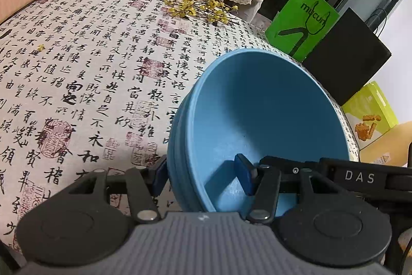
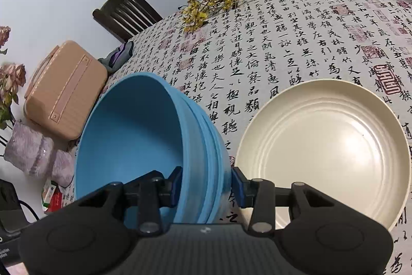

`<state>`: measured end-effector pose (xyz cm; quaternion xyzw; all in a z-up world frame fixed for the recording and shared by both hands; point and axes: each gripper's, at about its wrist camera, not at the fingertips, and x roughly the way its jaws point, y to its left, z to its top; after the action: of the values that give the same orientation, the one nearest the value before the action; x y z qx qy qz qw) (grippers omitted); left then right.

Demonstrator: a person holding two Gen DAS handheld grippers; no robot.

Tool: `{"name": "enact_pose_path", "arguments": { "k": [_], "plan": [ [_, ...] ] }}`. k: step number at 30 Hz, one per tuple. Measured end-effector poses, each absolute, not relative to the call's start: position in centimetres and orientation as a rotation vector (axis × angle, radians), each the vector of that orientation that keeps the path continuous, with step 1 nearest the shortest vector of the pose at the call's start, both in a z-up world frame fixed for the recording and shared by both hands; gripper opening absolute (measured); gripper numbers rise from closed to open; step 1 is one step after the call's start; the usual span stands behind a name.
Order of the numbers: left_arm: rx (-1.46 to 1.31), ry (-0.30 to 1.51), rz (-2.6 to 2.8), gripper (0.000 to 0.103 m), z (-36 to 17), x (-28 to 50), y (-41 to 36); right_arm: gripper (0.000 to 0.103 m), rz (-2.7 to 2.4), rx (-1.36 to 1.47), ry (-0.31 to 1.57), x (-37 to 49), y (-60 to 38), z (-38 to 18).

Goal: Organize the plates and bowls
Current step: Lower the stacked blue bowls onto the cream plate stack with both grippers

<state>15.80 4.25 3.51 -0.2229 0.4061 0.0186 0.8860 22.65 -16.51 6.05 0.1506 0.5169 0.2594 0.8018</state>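
A blue bowl (image 1: pixel 257 107), whose stepped outer wall looks like nested bowls, is held tilted above the calligraphy-print tablecloth (image 1: pixel 77 68). My left gripper (image 1: pixel 200 174) is shut on its near wall, one blue pad outside and one inside. In the right wrist view the blue bowl (image 2: pixel 134 125) sits left of centre, and my right gripper (image 2: pixel 207 186) is shut on its wall the same way. A cream ridged plate (image 2: pixel 322 146) lies flat on the cloth just right of the bowl, partly under the right finger.
Yellow flower sprigs (image 1: pixel 198 4) lie at the far side of the table. A beige case (image 2: pixel 64 92) and a purple cloth (image 2: pixel 118 53) sit at its left end, with a dark chair (image 2: pixel 126 14) behind. A green bag (image 1: pixel 301 22) and a black box (image 1: pixel 347 61) stand beyond the right edge.
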Motion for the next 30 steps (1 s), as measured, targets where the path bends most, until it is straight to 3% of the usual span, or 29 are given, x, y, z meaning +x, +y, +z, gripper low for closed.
{"name": "enact_pose_path", "arguments": {
  "k": [30],
  "plan": [
    [-0.447, 0.838, -0.019, 0.054, 3.9, 16.7, 0.1, 0.04, 0.518, 0.351, 1.061, 22.6, -21.5, 6.7]
  ]
}}
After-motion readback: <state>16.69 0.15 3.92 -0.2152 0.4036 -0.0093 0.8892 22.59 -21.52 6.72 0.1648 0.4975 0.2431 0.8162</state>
